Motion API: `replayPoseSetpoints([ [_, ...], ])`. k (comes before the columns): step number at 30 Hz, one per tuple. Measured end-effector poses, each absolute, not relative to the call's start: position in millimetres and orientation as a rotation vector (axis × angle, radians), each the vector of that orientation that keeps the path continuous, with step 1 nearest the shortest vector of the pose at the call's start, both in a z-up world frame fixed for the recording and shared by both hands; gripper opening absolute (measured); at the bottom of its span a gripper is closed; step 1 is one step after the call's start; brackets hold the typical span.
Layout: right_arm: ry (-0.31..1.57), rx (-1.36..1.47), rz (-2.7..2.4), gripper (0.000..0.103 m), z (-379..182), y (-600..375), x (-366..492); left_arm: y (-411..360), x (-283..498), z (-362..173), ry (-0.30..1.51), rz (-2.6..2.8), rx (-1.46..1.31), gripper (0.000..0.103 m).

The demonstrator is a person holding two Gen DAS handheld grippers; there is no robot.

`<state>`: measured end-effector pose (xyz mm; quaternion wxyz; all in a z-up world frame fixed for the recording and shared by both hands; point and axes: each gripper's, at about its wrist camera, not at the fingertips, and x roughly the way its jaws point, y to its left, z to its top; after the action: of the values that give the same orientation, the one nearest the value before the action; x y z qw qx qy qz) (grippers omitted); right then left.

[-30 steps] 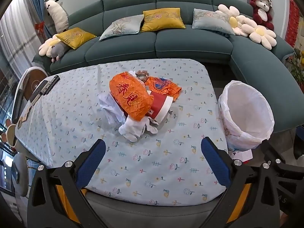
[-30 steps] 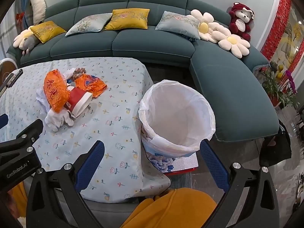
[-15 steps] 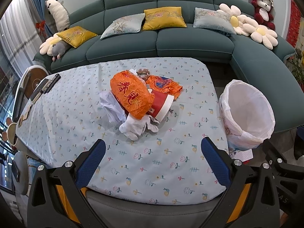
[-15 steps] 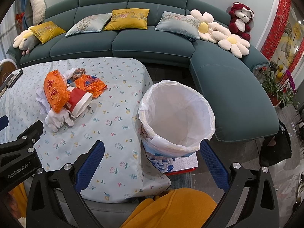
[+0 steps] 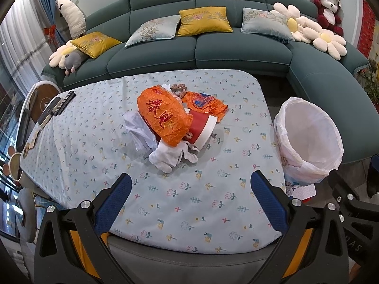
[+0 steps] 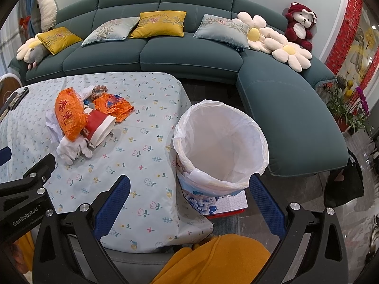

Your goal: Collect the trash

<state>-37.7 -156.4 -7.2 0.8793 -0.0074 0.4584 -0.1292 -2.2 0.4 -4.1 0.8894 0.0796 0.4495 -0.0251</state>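
Two grippers, both held back from the work, with nothing in either. The left gripper (image 5: 190, 196) has its blue-padded fingers spread wide and empty above the near edge of the table with the pale floral cloth (image 5: 78, 142). Ahead of it, slightly left of its centre line and well clear of the fingertips, lies the trash in one heap. Leftmost in the heap is crumpled white paper (image 5: 137, 127). Next comes a puffed orange foil bag with red characters (image 5: 163, 116), which lies on top of a red paper cup with a white rim (image 5: 201, 127) tipped on its side. Behind the cup is a second flattened orange wrapper with a blue print (image 5: 203, 103), and nearest the claw is a wad of white tissue (image 5: 169, 157).

Off the table's right edge, ahead and to the right of the left claw, stands the round bin lined with a white plastic bag (image 5: 308, 139), mouth open and seemingly empty.

The right gripper (image 6: 189, 198) also has its fingers apart and holds nothing; the bin sits just ahead between its fingertips, the heap far off to its forward left.

By my reading, collection has not begun; this is the approach. The next move calls for the left claw to go forward and down onto the nearest piece, likely the tissue or the foil bag, and close gently, since both crush and slip.
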Motion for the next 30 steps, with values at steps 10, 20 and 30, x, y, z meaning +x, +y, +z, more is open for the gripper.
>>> replayPoseSetpoints([
  [10,0.956,-0.015,-0.269,0.096,-8.3,-156.3,-38.2,1.8,-3.0,-4.7,0.936,-0.052,0.165,0.096],
  [20,0.957,-0.015,-0.268,0.096,-8.5,-156.6,-38.2,2.7,-3.3,-4.5,0.935,-0.05,0.166,0.096],
  [30,0.957,-0.011,-0.271,0.096,-5.3,-156.4,-38.6,2.9,-4.0,-4.7,0.935,-0.05,0.168,0.095],
])
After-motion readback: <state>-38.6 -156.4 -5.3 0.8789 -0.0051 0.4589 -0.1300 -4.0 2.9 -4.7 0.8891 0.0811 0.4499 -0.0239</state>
